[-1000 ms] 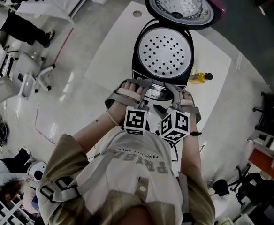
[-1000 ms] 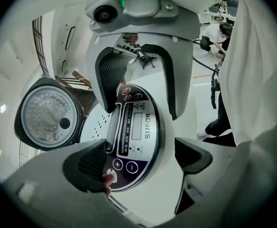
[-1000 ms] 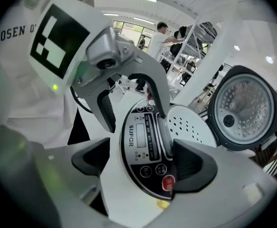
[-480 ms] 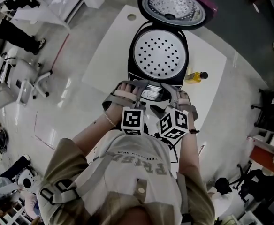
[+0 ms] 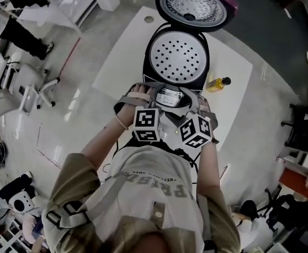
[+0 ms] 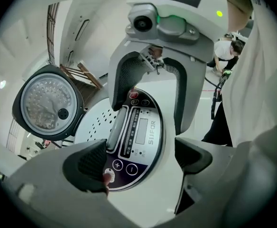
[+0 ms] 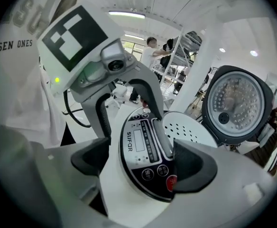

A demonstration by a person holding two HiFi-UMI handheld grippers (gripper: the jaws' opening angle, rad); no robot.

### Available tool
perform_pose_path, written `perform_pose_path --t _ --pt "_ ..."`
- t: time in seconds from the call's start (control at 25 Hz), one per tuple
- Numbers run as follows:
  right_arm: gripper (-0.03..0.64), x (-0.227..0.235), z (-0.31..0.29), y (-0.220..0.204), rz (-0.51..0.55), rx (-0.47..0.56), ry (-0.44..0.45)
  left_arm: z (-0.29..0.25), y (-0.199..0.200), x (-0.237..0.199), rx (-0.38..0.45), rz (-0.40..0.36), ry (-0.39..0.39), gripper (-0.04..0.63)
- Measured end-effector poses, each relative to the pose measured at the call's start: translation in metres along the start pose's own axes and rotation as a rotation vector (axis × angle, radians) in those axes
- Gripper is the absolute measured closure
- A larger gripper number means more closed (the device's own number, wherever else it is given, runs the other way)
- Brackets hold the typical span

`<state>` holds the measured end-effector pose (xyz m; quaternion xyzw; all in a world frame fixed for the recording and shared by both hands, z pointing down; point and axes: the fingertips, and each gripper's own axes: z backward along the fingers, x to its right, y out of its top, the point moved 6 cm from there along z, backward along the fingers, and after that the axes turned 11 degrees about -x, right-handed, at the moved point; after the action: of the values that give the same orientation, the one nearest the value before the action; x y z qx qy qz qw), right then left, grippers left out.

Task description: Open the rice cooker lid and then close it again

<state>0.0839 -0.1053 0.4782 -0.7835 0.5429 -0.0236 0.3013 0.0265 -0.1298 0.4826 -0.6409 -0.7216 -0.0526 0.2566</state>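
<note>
head view: the rice cooker (image 5: pixel 176 62) stands on a white bench (image 5: pixel 122 46). its long axis runs from 6 to 12 o'clock, with the control panel (image 5: pixel 170 96) at the 6 o'clock end and the hinge at 12. the lid (image 5: pixel 195 5) is swung up at 12 o'clock of the body, its dimpled inner face toward the camera and its far rim clipped by the top edge. a perforated inner plate (image 5: pixel 177 57) fills the mouth. the left tool (image 5: pixel 151 91) and right tool (image 5: pixel 194 98) sit side by side at the cooker's front. together with the person's hands (image 5: pixel 138 95) and the marker cubes (image 5: pixel 146 124) they hide the lower front wall. a yellow bottle (image 5: pixel 217 83) is at 3 o'clock, apart from the cooker.

left gripper view: the left tool's jaws are spread wide, with the panel's lower end between them. no pad plainly presses on it. the lid shows at 9 o'clock and the right tool at 12. the button print is too small to read.

right gripper view: the right tool's jaws are spread too, astride the panel. the pad at 3 o'clock overlaps a red button (image 7: pixel 170 182), and contact cannot be told. the lid is at 2 o'clock, face on.
</note>
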Motion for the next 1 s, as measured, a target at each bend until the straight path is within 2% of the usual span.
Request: perform_pose_path --t 0.2,0.4,0.56,0.8,1.0 --pt "0.215 0.009 0.026 -0.007 -0.168 0.165 -0.081 0.012 -0.004 -0.004 0.047 0.134 -0.024 0.133" --pt "0.215 0.015 0.061 -0.013 -0.303 0.361 -0.112 0.035 -0.009 -0.005 0.166 0.349 -0.042 0.135" --pt "0.216 0.025 0.082 -0.029 -0.429 0.478 -0.134 0.049 -0.011 -0.011 0.243 0.469 -0.028 0.135" --pt "0.216 0.050 0.105 -0.045 -0.557 0.613 -0.126 0.066 -0.012 -0.032 0.340 0.580 0.032 0.135" --pt "0.215 0.086 0.120 -0.054 -0.622 0.669 -0.188 0.074 -0.021 -0.063 0.375 0.600 0.067 0.135"
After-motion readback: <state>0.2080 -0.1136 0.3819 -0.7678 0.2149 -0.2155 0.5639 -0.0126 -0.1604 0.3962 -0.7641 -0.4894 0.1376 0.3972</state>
